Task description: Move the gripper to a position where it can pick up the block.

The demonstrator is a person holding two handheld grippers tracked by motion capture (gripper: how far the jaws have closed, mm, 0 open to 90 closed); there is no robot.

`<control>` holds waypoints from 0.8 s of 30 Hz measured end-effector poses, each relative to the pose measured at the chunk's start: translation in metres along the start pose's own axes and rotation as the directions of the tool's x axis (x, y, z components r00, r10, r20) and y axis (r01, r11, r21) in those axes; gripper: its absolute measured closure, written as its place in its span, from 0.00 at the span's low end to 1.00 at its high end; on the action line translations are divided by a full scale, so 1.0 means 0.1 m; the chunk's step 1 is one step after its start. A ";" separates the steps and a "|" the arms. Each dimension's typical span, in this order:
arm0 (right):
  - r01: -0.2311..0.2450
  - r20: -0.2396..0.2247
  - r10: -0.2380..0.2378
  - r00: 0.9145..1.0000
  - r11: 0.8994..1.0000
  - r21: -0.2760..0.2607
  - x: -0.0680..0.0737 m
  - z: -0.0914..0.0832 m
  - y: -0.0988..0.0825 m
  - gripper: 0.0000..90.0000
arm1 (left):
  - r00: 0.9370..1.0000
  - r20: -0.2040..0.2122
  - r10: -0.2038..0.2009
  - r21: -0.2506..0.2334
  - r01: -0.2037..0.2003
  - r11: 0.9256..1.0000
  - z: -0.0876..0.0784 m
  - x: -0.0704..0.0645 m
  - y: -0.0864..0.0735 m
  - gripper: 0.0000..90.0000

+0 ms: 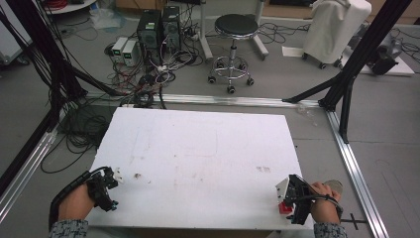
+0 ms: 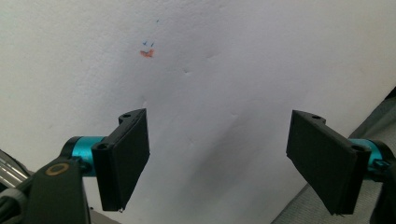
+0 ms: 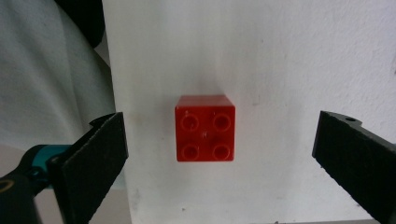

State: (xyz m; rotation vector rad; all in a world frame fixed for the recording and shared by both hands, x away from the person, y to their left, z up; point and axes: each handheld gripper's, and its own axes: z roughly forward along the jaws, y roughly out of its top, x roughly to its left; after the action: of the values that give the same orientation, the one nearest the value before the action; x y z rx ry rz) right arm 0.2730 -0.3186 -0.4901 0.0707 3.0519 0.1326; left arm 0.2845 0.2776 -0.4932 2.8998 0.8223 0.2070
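1. High view: a white table (image 1: 198, 148) takes up the middle of the frame. The left gripper (image 1: 115, 177) sits at the lower left, over the table's left edge, held by the left hand (image 1: 77, 203). The right gripper (image 1: 283, 194) sits at the lower right, held by the right hand (image 1: 323, 201), with a red brick (image 1: 284, 208) just under it near the table's front edge.
2. Left gripper view: its jaws stand wide apart over bare white table (image 2: 233, 60), nothing between them. A small orange mark (image 2: 147, 53) lies at upper left.
3. Right gripper view: its jaws stand wide apart. The red brick (image 3: 204, 128), four studs up, lies at centre frame on the table (image 3: 303, 56), between the jaws and touching neither.
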 end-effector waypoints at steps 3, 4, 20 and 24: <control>0.000 -0.009 0.000 1.000 1.000 0.001 0.00 0.03 -0.03 0.03 | 1.000 -0.003 0.000 -0.003 0.000 1.000 0.00 0.00 0.00 0.24; -0.008 -0.017 0.008 1.000 1.000 0.010 0.00 0.07 -0.05 0.03 | 1.000 -0.002 -0.003 -0.006 0.003 1.000 0.00 0.00 0.00 0.24; -0.015 -0.060 0.017 0.998 0.999 0.047 -0.03 0.32 -0.07 0.03 | 1.000 0.001 -0.001 -0.007 0.001 1.000 0.01 -0.01 0.01 0.24; -0.015 -0.053 0.017 0.998 0.999 0.046 -0.03 0.36 -0.06 0.03 | 1.000 -0.003 0.002 -0.010 -0.002 1.000 0.01 -0.01 0.01 0.24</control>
State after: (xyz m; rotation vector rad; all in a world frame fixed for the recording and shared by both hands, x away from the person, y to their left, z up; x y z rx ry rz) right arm 0.2792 -0.3218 -0.5260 0.0963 3.1089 0.0669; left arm 0.2844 0.2759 -0.4937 2.8913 0.8166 0.2151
